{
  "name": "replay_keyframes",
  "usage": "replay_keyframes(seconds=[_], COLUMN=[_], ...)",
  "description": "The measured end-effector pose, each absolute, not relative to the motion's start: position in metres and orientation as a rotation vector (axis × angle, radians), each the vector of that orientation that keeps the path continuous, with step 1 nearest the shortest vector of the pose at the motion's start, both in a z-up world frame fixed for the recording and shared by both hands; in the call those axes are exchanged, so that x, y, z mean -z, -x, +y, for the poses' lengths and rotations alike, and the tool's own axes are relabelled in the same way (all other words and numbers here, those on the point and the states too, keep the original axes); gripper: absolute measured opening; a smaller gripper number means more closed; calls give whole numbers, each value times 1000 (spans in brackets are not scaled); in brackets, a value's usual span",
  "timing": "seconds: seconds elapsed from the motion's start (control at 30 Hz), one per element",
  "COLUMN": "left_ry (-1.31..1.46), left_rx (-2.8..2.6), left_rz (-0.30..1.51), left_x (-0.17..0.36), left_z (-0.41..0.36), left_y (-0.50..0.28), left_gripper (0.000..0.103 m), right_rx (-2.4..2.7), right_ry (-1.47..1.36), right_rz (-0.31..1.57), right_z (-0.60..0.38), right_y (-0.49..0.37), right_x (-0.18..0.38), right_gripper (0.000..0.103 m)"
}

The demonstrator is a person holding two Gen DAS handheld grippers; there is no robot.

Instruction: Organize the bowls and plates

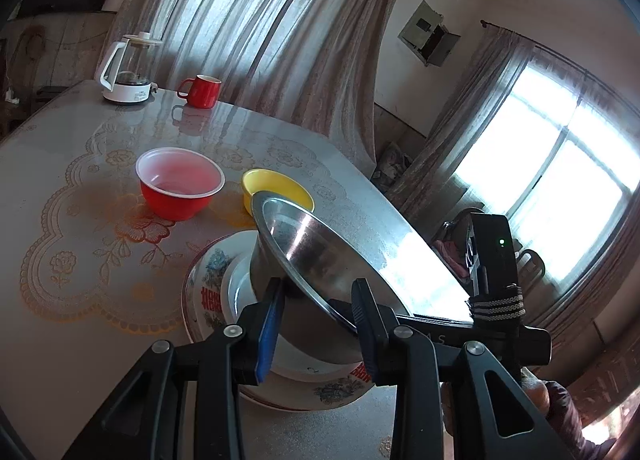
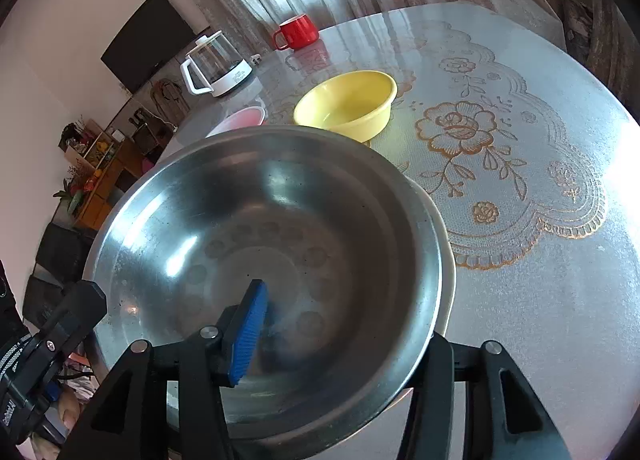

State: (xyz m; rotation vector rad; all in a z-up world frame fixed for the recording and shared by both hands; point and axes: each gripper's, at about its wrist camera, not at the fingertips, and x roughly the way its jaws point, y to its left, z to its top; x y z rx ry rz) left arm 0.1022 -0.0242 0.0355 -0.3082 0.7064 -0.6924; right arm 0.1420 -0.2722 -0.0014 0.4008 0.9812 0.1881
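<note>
Black fingers sat closest to the camera in both views, and your steel bowl point(image 2: 264, 260) was right past them. Your left gripper point(image 1: 318, 316) was pinching the rim of the steel bowl, one finger outside the wall and one inside. The bowl was tipped up on its side a bit, and its bottom was down in the flowered plate point(image 1: 208, 292). A smaller white dish point(image 1: 236, 288) seemed to lie on that plate under the bowl, but you could not see it well.

Your right gripper point(image 2: 340, 344) had its fingers spread around the near rim of the same bowl. The blue pad point(image 2: 246, 334) was inside the bowl and the other finger was outside it. The pad did not look like it was pressing on the metal, so the right side seemed to be letting go.

So the stack was started: plate at the bottom, steel bowl going on top. It was not flat yet.

Two bowls were still alone on the surface point(image 2: 540, 300). The yellow bowl point(image 2: 348, 104) was just behind the steel one, and the red bowl point(image 1: 180, 180) was next to the yellow one. They probably still had to be stacked. The red mug point(image 1: 202, 90) and the glass kettle point(image 1: 128, 68) stood far back and were not part of the job.
</note>
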Motion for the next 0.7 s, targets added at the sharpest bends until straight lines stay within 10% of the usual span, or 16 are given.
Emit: replay_keyframes(seconds=[0.7], left_ry=[268], left_rx=[704], left_rz=[724], left_x=[-36], left_z=[-31], left_y=[-79], left_gripper=[34], right_rx=[-190], right_ry=[-395], right_rz=[940], right_z=[-276], right_y=[-129], right_x=[-1], right_gripper=[55])
